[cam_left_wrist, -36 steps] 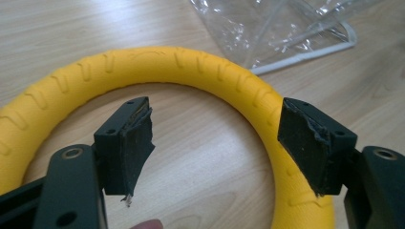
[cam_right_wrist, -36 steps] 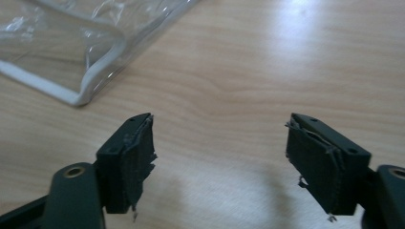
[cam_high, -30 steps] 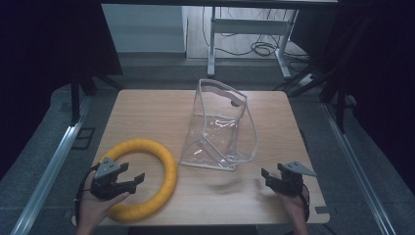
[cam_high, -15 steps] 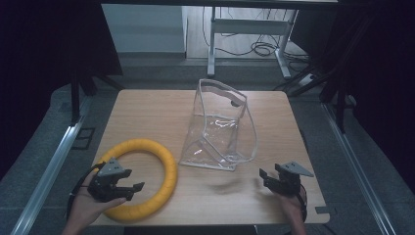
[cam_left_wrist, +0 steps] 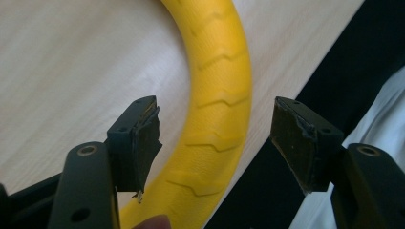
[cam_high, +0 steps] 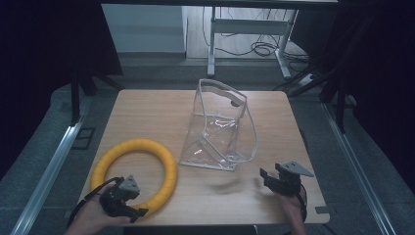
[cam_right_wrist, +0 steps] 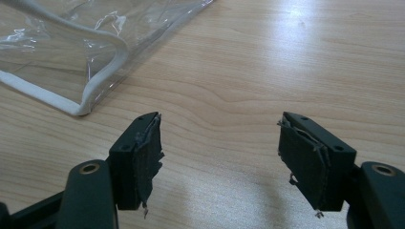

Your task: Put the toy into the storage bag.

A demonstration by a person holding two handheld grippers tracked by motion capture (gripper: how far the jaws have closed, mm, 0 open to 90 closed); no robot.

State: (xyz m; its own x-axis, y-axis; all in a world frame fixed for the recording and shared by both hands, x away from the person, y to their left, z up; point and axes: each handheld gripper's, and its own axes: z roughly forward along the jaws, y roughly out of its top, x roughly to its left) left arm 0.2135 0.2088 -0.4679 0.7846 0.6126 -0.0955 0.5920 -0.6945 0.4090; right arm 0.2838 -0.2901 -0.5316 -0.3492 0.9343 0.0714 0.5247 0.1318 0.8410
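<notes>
Your left hand-held gripper (cam_high: 128,205) gapes wide, empty, astride the yellow ring's (cam_high: 134,170) near arc at the tabletop (cam_high: 147,117) edge. The ring looks light, foamy, ridged; pinch across that arc. Right hand-held gripper (cam_high: 275,181): wide, empty.

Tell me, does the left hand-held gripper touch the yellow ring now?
Apart. In the left gripper view, the left hand-held gripper stands open, and the yellow ring passes between the jaws with table showing on both sides.
</notes>
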